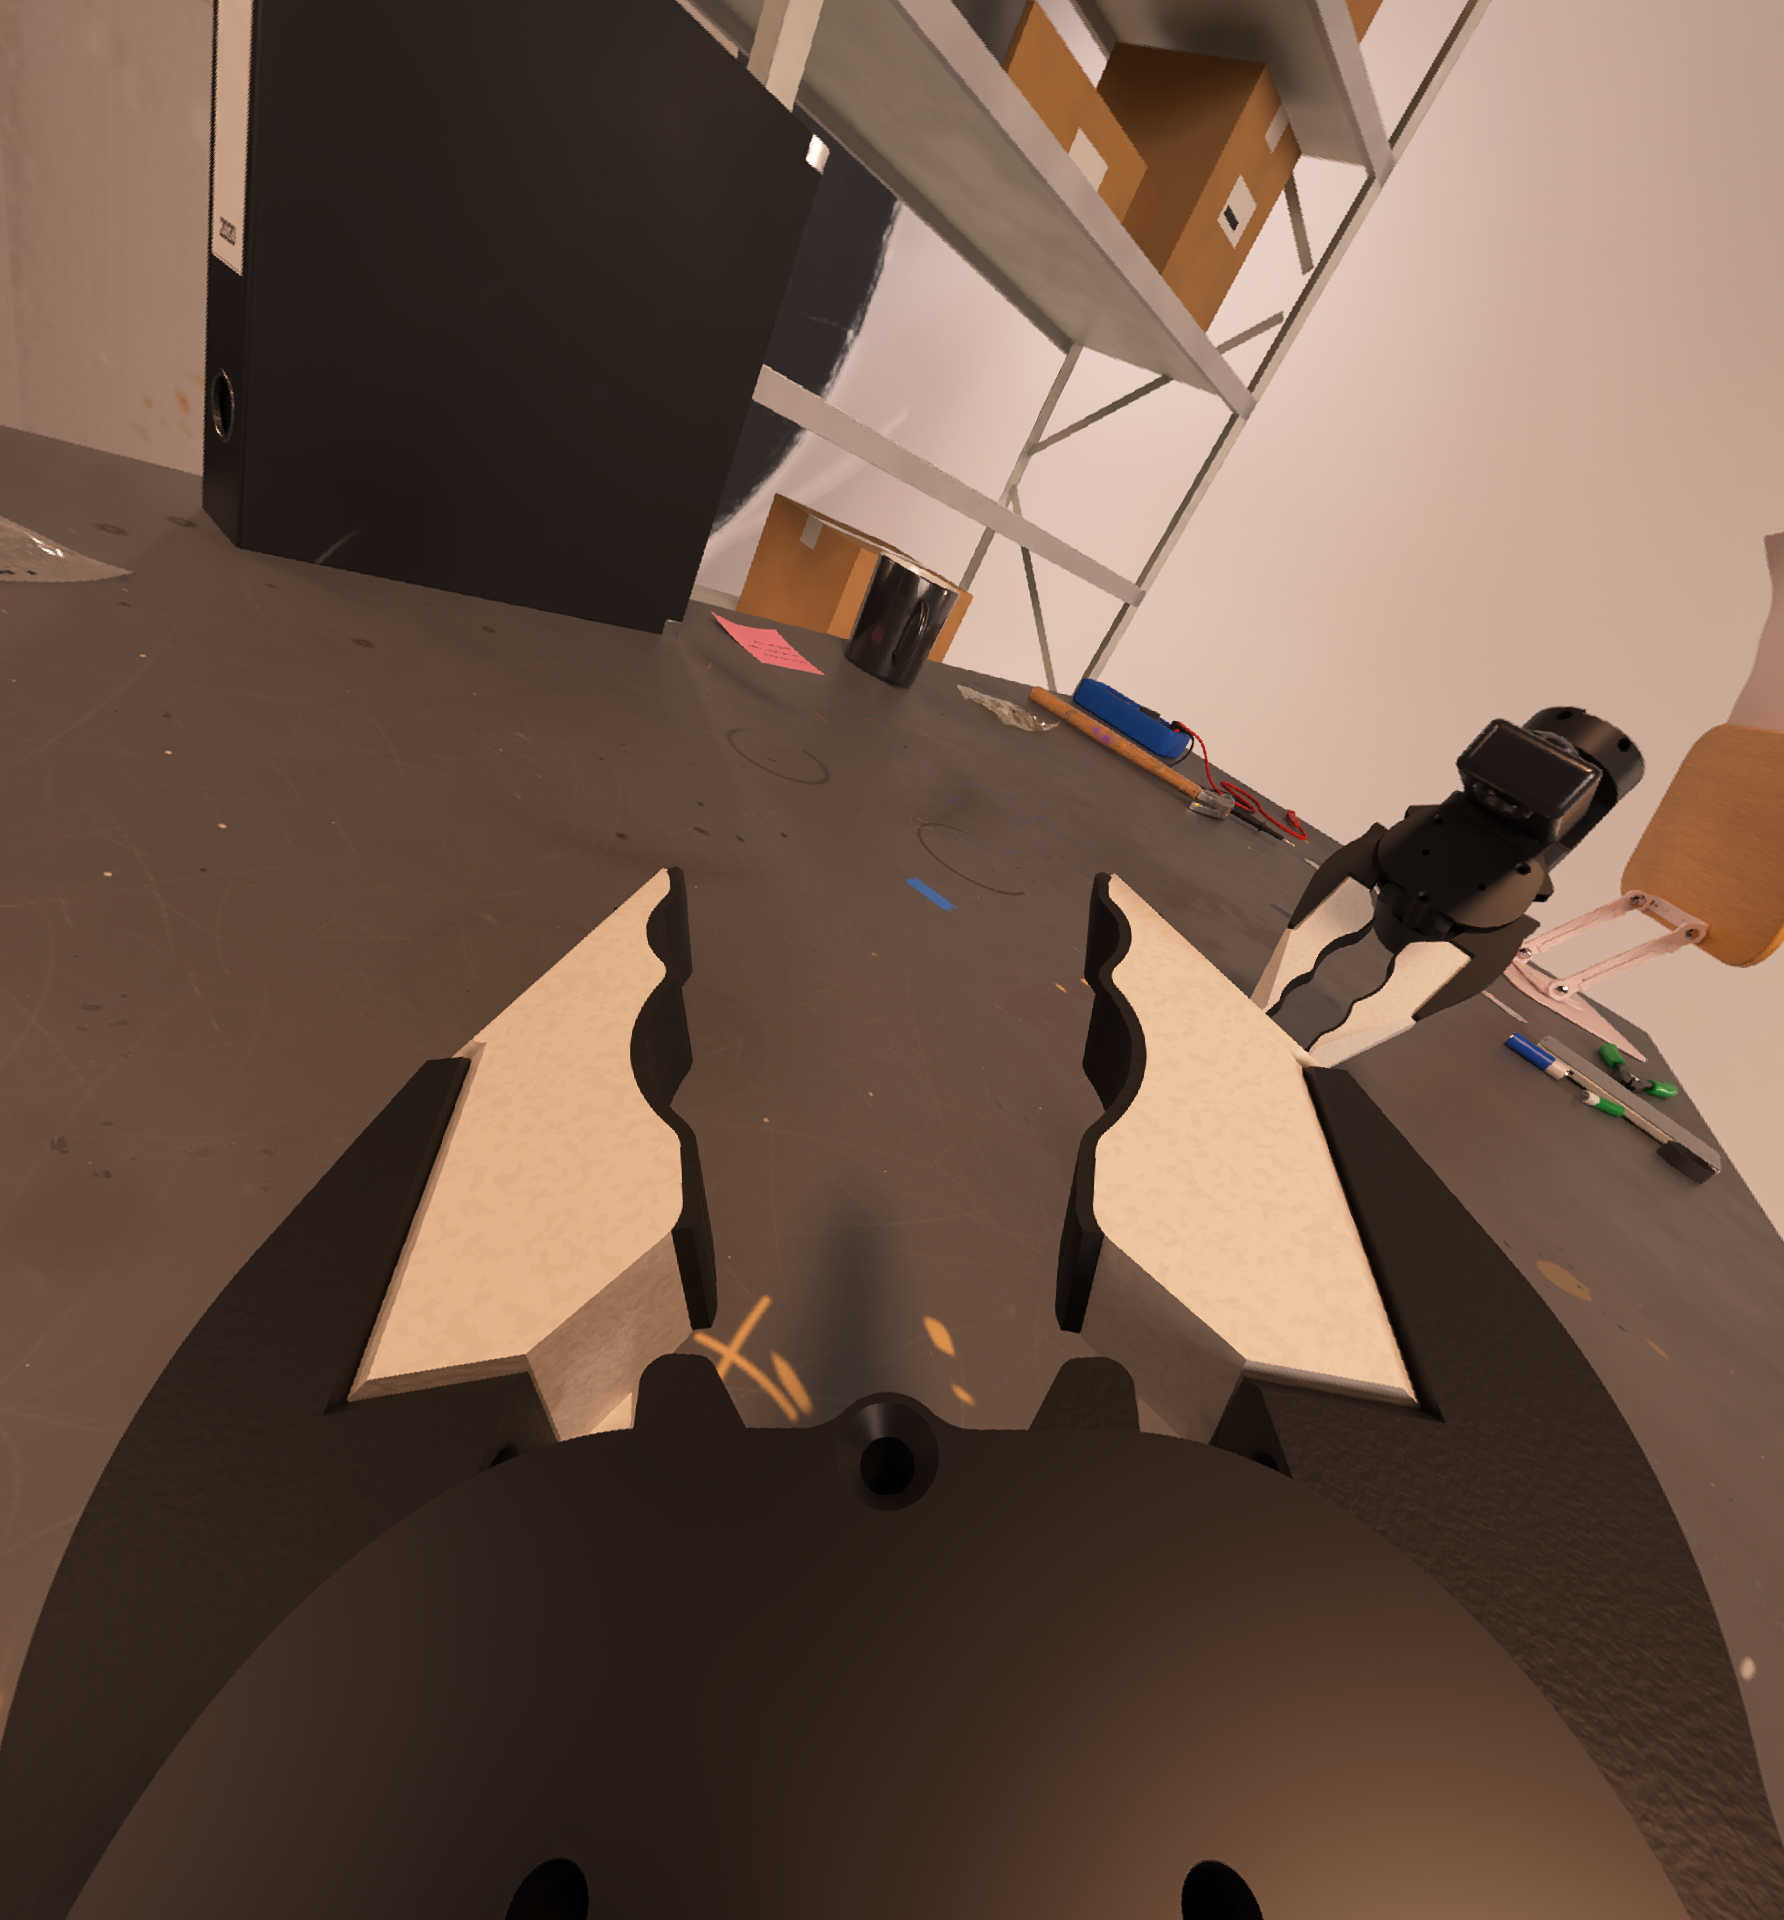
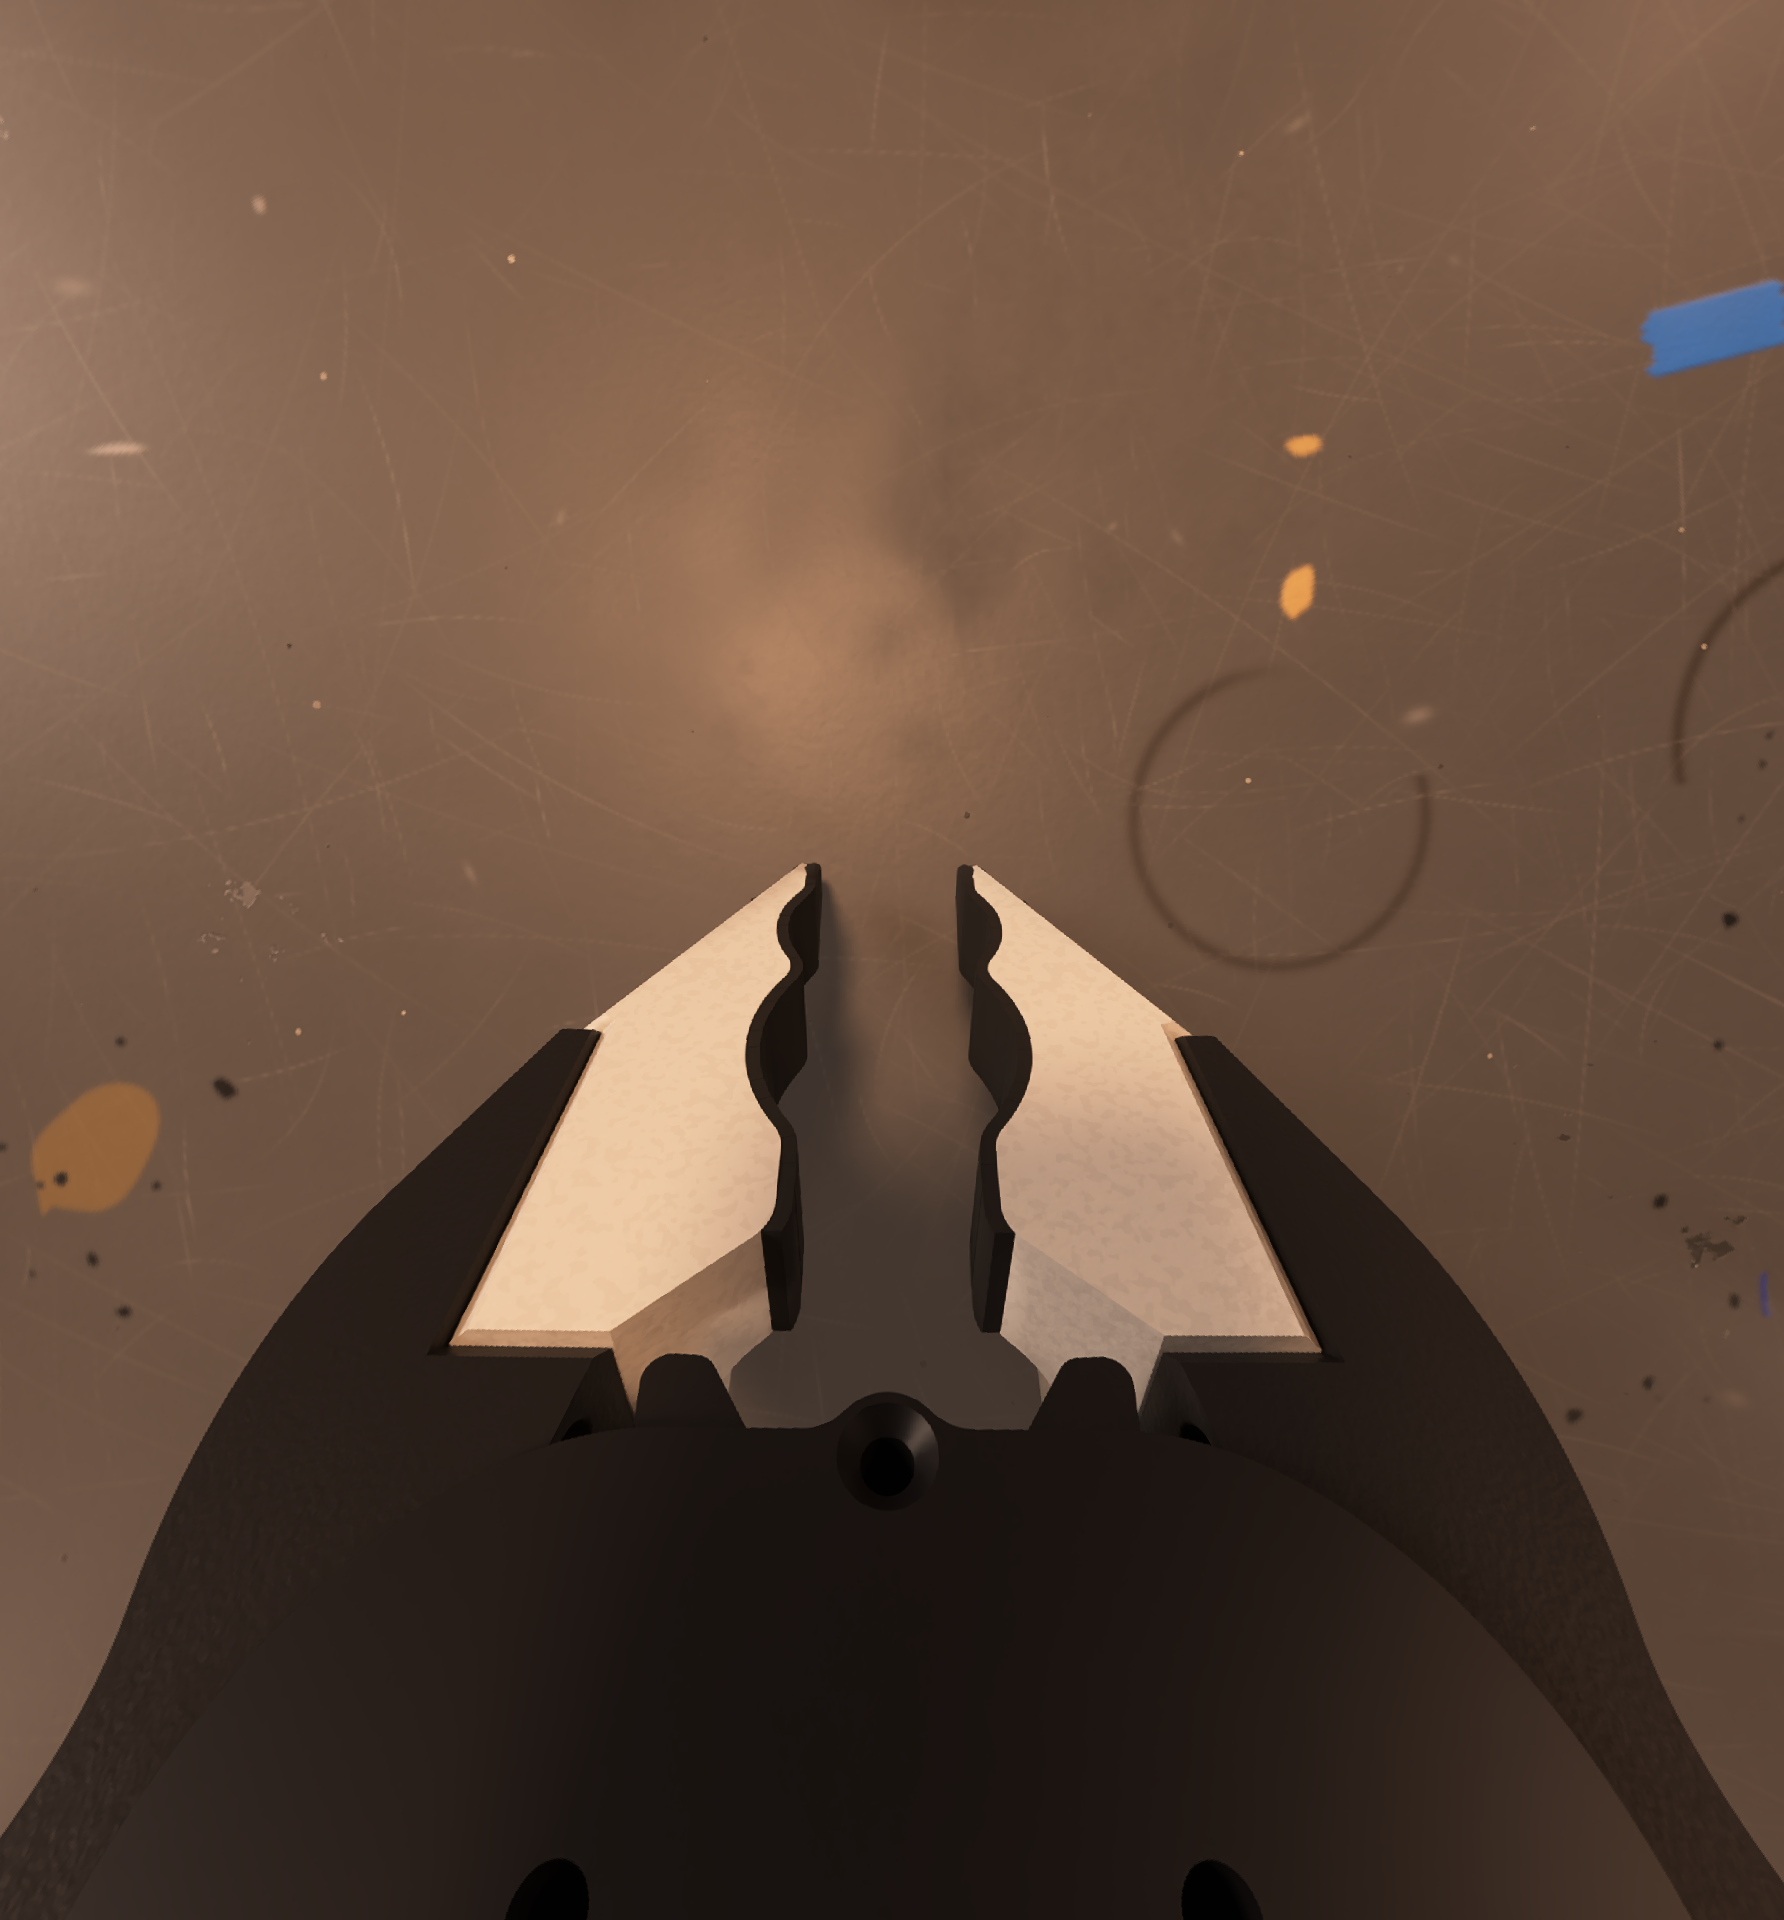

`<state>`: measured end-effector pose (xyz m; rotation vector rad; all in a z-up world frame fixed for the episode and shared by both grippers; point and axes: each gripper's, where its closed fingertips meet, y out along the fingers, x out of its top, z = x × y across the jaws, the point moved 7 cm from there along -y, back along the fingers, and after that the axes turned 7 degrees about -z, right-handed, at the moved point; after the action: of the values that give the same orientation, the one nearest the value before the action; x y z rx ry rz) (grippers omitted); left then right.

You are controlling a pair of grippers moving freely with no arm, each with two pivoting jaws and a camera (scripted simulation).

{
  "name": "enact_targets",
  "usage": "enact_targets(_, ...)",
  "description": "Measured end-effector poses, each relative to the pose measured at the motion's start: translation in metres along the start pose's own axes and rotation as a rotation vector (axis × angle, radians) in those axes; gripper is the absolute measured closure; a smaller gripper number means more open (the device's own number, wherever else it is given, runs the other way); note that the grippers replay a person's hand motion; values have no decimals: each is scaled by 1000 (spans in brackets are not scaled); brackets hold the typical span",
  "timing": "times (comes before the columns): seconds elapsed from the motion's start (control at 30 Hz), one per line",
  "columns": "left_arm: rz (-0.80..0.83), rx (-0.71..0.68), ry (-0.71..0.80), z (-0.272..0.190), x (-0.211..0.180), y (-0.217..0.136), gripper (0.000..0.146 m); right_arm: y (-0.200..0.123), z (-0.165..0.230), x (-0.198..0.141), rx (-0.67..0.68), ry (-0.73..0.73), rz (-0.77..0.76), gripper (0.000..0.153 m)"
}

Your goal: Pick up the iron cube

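Fingers of the left gripper are spread wide over the dark table, nothing between them. The right gripper points down at the scratched table, its fingers narrowly apart and empty. A strip of blue tape lies nearby. A black binder stands farther back. No iron cube shows in either view.

No iron cube shows in either wrist view at this moment.
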<state>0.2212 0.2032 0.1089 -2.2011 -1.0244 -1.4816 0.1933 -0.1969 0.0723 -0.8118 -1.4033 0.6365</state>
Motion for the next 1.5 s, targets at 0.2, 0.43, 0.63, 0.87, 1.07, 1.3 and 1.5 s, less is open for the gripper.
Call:
enact_targets(0.2,-7,-6,0,0,0,-1,69,1,-3,-3,-43,35,-45,139)
enact_targets(0.43,-9,-4,4,-1,1,-1,69,-2,0,-4,-44,27,-93,142)
enact_targets(0.63,-7,-4,13,-2,0,0,69,-8,-1,-7,-46,94,-163,141)
enact_targets(0.87,-7,-7,15,-2,0,0,69,-6,2,10,-70,51,-153,131)
enact_targets(1.07,8,-21,129,-20,0,-2,79,-9,21,62,-19,-56,-239,130)
enact_targets(1.3,472,-11,489,-92,-36,26,85,-5,26,78,17,-53,-276,125)
enact_targets(1.5,746,-17,560,-106,-77,53,101,-7,15,60,9,38,-310,126)
